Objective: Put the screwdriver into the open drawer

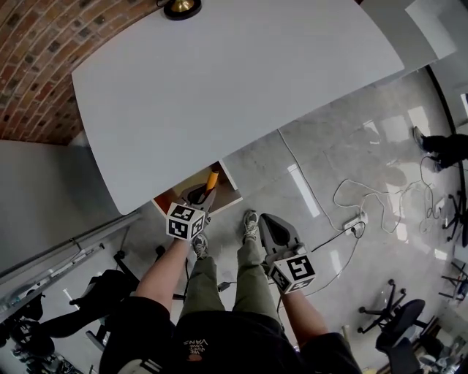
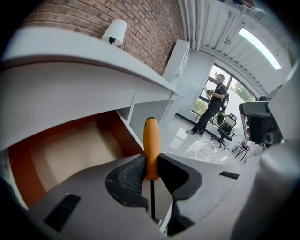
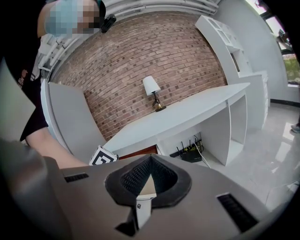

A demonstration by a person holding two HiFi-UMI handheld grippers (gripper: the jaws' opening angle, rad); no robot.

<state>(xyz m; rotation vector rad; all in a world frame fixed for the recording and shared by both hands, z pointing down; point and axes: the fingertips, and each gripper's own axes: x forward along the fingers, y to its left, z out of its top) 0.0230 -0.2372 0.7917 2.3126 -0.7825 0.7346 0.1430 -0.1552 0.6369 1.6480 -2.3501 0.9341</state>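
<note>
An orange-handled screwdriver [image 2: 151, 147] is clamped upright between the jaws of my left gripper [image 2: 150, 174], its dark shaft running down behind them. In the head view the left gripper [image 1: 205, 201] holds the screwdriver [image 1: 211, 180] over the open drawer [image 1: 230, 191] under the white desk's near edge. The drawer [image 2: 65, 150] has orange-brown walls and a pale bare bottom, lying left of and below the handle. My right gripper [image 1: 269, 230] hangs lower right over the floor; in its own view the right gripper [image 3: 150, 161] is shut with nothing in it.
A white desk [image 1: 241, 80] carries a small lamp [image 1: 181, 7] by the brick wall. Cables and a power strip [image 1: 352, 225] lie on the glossy floor at right. Office chairs [image 1: 391, 310] stand at lower right. A person [image 2: 213, 105] stands far off by the window.
</note>
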